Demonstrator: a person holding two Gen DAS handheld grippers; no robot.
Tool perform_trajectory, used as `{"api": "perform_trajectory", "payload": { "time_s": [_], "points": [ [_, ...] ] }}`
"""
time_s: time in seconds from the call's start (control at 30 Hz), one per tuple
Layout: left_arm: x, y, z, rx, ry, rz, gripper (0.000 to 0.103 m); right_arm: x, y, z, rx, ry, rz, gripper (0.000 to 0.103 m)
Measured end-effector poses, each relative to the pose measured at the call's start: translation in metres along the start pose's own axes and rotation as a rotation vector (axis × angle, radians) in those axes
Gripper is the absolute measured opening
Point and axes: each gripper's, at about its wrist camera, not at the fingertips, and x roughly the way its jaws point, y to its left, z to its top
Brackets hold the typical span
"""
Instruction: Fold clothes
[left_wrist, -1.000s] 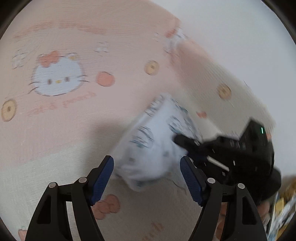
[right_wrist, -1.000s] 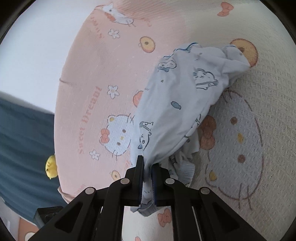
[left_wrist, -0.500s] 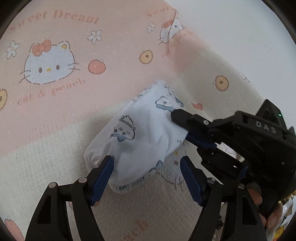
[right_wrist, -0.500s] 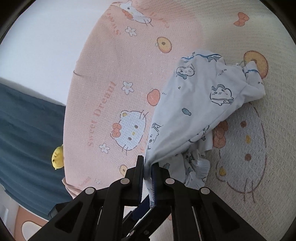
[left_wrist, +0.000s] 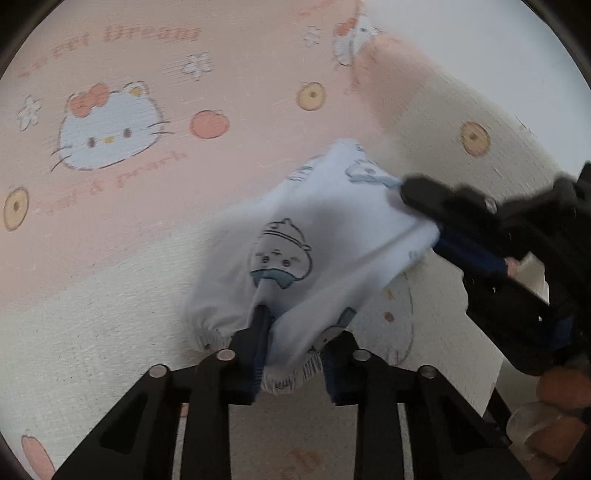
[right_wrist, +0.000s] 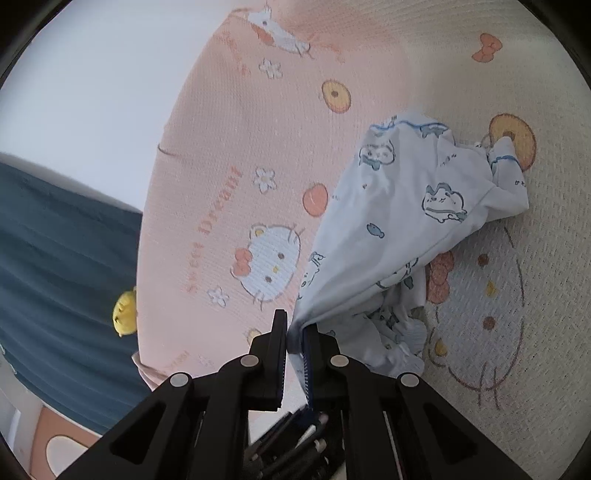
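Folding barely begun. Garment (right_wrist: 406, 221) lies bunched, unfolded, on the bed (right_wrist: 229, 122) mid-blanket. Right gripper (right_wrist: 294, 332) fingers pinch one edge; left gripper (left_wrist: 291, 354) fingers closing on the elastic hem. Spreading and every fold remain.

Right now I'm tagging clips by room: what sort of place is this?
Probably a bedroom: a pink and cream cartoon-cat blanket spread like bedding, a small printed garment on it, and a yellow plush toy beside.

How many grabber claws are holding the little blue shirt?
2. The right gripper pinches one edge of the garment; the left gripper is closing on its gathered hem. No other grippers show.
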Motion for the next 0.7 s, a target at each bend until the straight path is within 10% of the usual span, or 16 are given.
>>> {"api": "perform_trajectory", "payload": {
  "time_s": [0.17, 0.27, 0.7],
  "points": [
    [-0.014, 0.030, 0.004, -0.095, -0.028, -0.018, 0.014, -0.002, -0.004, 0.003, 0.024, -0.006, -0.043, 0.015],
    [-0.020, 0.043, 0.005, -0.106, -0.037, 0.002, 0.012, -0.007, -0.012, 0.007, 0.057, -0.025, -0.079, 0.059],
    [-0.029, 0.051, 0.009, -0.077, -0.054, 0.055, 0.012, -0.018, -0.066, 0.028, 0.270, -0.058, -0.167, 0.059]
  ]
}}
